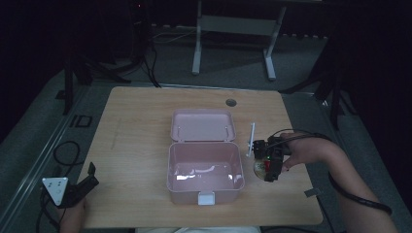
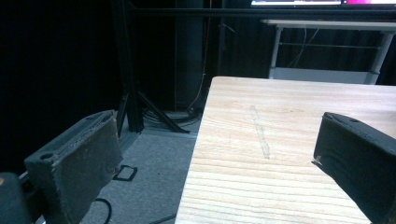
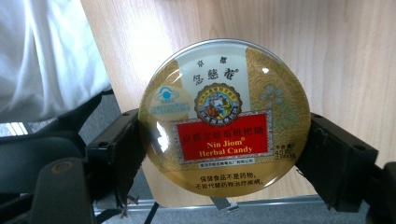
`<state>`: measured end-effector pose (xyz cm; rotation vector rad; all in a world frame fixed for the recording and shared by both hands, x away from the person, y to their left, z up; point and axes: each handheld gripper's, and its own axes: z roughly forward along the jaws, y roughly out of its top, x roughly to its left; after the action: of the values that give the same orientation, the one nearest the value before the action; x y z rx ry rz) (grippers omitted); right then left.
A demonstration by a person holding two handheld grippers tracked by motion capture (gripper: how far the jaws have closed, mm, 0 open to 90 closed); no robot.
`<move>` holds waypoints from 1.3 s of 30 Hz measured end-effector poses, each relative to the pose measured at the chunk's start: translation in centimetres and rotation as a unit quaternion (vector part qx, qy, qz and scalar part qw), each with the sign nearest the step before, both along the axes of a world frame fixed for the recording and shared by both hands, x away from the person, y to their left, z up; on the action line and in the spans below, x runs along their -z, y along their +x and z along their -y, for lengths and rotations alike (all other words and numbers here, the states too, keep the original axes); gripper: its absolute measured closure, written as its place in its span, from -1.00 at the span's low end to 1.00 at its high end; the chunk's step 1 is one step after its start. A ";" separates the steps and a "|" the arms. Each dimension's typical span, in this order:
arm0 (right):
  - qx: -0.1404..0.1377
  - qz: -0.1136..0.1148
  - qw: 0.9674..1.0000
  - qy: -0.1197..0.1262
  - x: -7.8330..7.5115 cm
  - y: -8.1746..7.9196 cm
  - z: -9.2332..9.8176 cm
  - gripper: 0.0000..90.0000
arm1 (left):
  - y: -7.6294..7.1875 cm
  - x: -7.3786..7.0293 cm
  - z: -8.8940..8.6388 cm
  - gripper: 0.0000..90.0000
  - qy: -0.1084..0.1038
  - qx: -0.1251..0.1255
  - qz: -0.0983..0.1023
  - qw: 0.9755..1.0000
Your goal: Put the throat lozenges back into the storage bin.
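Worktop: light wood worktop (image 1: 136, 145) with rounded corners, dim lighting; a round grommet hole (image 1: 231, 102) sits near the far edge.
Pink box: pink box (image 1: 205, 174) stands at mid-worktop, open; its lid (image 1: 202, 125) is hinged back on the far side and lies flat. The interior looks bare with glare on the bottom. A white latch (image 1: 206, 198) is on the near wall.
White stick: thin white stick (image 1: 251, 139) lies on the worktop just right of the box, between the box and the right gripper.
Candy tin: round gold tin (image 3: 225, 116) with a red band reading "Nin Jiom Herbal Candy". It is held to the right of the box, near its right wall; in the high view it shows as a small round shape (image 1: 261, 166) at the gripper's tip. Whether it touches the worktop, cannot tell.
Right gripper: right gripper (image 1: 268, 162) is clamped on the tin, one black jaw on each side of its rim, tin face toward the gripper's camera. The person's right hand (image 1: 306, 150) grips it from the right.
Left gripper: left gripper (image 1: 90, 175) is at the near left corner of the worktop, jaws spread wide with nothing between them; in the left gripper view one jaw is over the floor, the other over the wood. Grey three-cornered plate (image 1: 55, 188) on top.
Background: white frame of another table (image 1: 233, 29) beyond the worktop; cables on the grey floor (image 1: 29, 141).
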<state>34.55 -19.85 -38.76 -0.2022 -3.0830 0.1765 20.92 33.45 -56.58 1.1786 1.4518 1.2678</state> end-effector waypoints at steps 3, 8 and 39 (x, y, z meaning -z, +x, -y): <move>0.000 0.003 1.000 0.005 -0.5 0.0 -0.3 -0.55 | 0.0 0.0 0.0 -0.98 0.000 0.000 0.000 1.000; -0.009 0.005 1.000 0.013 -1.4 -0.1 -1.6 -0.55 | 0.0 0.0 0.0 -0.98 0.001 0.001 0.000 1.000; -0.071 -0.019 0.997 0.033 -0.7 -0.9 -9.7 -0.55 | 0.0 0.0 0.1 -0.98 0.008 0.004 0.001 1.000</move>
<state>33.63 -10.20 -38.08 0.0215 -3.0600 0.0836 20.88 33.33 -56.59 1.1935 1.4367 1.2760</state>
